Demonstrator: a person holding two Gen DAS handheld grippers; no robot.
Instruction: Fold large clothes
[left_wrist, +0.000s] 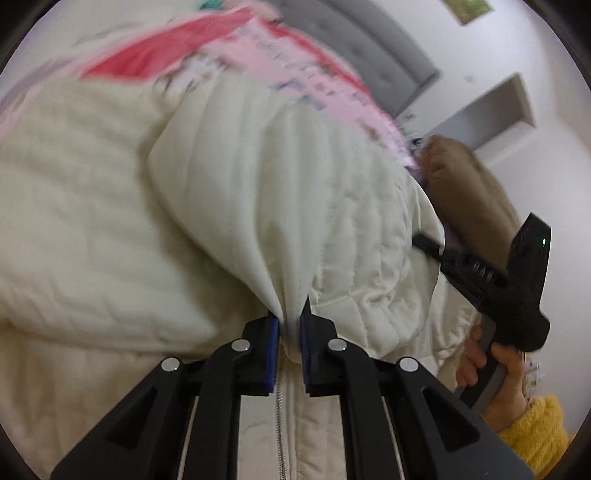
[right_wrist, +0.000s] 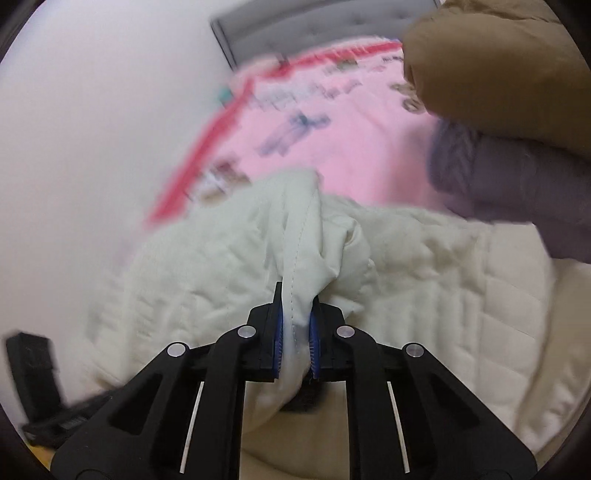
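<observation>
My left gripper (left_wrist: 289, 317), black plastic with blue ribbed pads, is pinched tight on a stitched fold of the cream quilted zip-front jacket (left_wrist: 110, 229), the pads nearly meeting through the cloth. A metal zipper (left_wrist: 281, 424) runs down between my fingers at six o'clock. From there the padded, channel-stitched fabric billows upward and to nine o'clock.

My right gripper (right_wrist: 295, 317) is likewise clamped, biting a smooth seamed edge of the same jacket (right_wrist: 424, 266); in the left view it shows at three o'clock, its handle gripped by my hand (left_wrist: 495, 365) in a fuzzy yellow sleeve (left_wrist: 535, 432).

Beyond lies a pink printed bedsheet with a red border (right_wrist: 332, 147). At two o'clock sit a tan puffy garment (right_wrist: 491, 55) and a mauve one (right_wrist: 517, 184), blurred.
</observation>
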